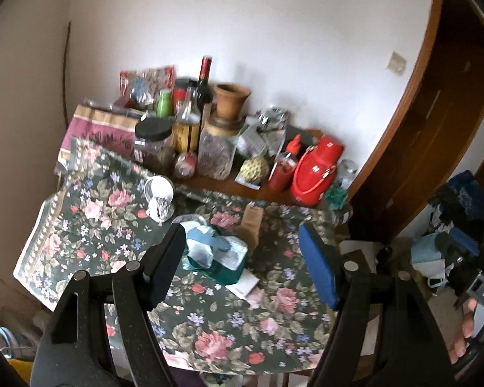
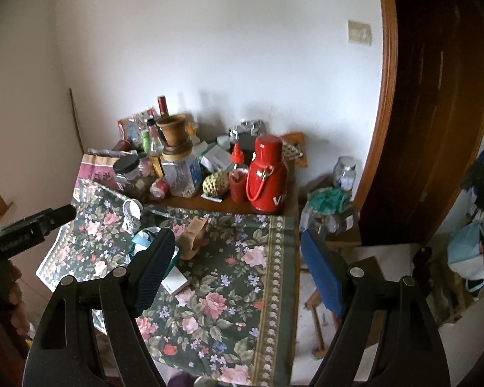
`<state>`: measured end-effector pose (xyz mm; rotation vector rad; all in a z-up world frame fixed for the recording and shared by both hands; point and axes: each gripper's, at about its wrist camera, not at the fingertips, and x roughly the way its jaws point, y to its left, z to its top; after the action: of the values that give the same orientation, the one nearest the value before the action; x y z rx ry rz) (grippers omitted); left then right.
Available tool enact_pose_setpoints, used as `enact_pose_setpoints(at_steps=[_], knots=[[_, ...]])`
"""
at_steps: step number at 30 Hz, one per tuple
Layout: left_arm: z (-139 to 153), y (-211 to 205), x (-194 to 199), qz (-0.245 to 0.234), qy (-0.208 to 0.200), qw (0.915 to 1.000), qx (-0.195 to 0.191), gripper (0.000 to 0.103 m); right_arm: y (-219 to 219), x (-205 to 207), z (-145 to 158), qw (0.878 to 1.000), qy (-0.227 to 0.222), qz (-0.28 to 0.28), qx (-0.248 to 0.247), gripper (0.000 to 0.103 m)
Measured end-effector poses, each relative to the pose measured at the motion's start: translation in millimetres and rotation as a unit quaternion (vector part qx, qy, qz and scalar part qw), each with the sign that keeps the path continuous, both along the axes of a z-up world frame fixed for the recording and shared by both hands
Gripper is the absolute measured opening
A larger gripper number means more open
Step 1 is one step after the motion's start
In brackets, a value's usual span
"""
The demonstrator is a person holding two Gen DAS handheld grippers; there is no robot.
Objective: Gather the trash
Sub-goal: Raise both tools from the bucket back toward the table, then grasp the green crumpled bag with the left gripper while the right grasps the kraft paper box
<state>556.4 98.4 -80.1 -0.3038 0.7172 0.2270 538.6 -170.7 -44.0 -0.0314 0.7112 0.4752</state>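
Note:
On the floral tablecloth (image 1: 90, 225) lie a crumpled foil ball (image 1: 159, 209), a tipped white cup (image 1: 159, 187), a teal box with blue and white wrappers (image 1: 216, 254), a brown paper piece (image 1: 251, 225) and a white card (image 1: 245, 285). My left gripper (image 1: 242, 267) hovers open above the table's near side, with nothing between its fingers. My right gripper (image 2: 238, 272) is open too, over the cloth's right border. In the right wrist view its dark finger hides most of the teal box (image 2: 142, 242). The foil ball (image 2: 130, 225), brown paper (image 2: 195, 235) and card (image 2: 177, 282) show.
Jars, bottles, a clay pot (image 1: 230, 100) and a red thermos (image 1: 316, 171) crowd the table's back along the wall. A dark wooden door (image 2: 435, 113) stands at the right. Bags and a jar (image 2: 345, 171) sit beside the table, clothes further right.

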Motion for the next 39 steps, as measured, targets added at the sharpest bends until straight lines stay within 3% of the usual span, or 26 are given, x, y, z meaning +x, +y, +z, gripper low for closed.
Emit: enact_pose_setpoints(at_steps=[2, 5, 11, 17, 22, 28, 29, 30, 33, 39], knots=[[-16, 14, 17, -0.007, 0.021, 0.9997, -0.006, 0.071, 11, 13, -8, 1.0, 0.01, -0.009, -0.007, 0.078], [-44, 42, 46, -0.038, 0.057, 0.9964, -0.049, 0.071, 28, 29, -21, 0.999, 0.023, -0.031, -0.014, 0.078], [-100, 78, 95, -0.085, 0.126, 0.9852, -0.08, 0.071, 66, 69, -60, 0.994, 0.1, -0.054, -0.004, 0.078], [-166, 93, 128, -0.098, 0.188, 0.9719, -0.102, 0.071, 97, 94, -98, 0.988, 0.145, -0.053, -0.018, 0.078], [-200, 98, 141, -0.102, 0.211, 0.9634, -0.13, 0.071, 115, 108, -126, 0.983, 0.177, -0.039, -0.028, 0.078], [-209, 95, 148, -0.12, 0.213, 0.9609, -0.13, 0.071, 135, 120, -141, 0.981, 0.189, -0.022, -0.046, 0.078], [-208, 94, 148, -0.127, 0.207, 0.9612, -0.131, 0.066, 138, 121, -142, 0.981, 0.189, -0.018, -0.047, 0.078], [-207, 92, 147, -0.135, 0.204, 0.961, -0.13, 0.051, 141, 122, -143, 0.98, 0.189, -0.014, -0.05, 0.078], [-202, 88, 146, -0.149, 0.202, 0.9612, -0.114, 0.034, 152, 127, -150, 0.98, 0.19, -0.006, -0.061, 0.078], [-167, 100, 131, -0.147, 0.153, 0.9745, -0.074, 0.025, 175, 138, -170, 0.976, 0.21, -0.002, -0.06, 0.078]])
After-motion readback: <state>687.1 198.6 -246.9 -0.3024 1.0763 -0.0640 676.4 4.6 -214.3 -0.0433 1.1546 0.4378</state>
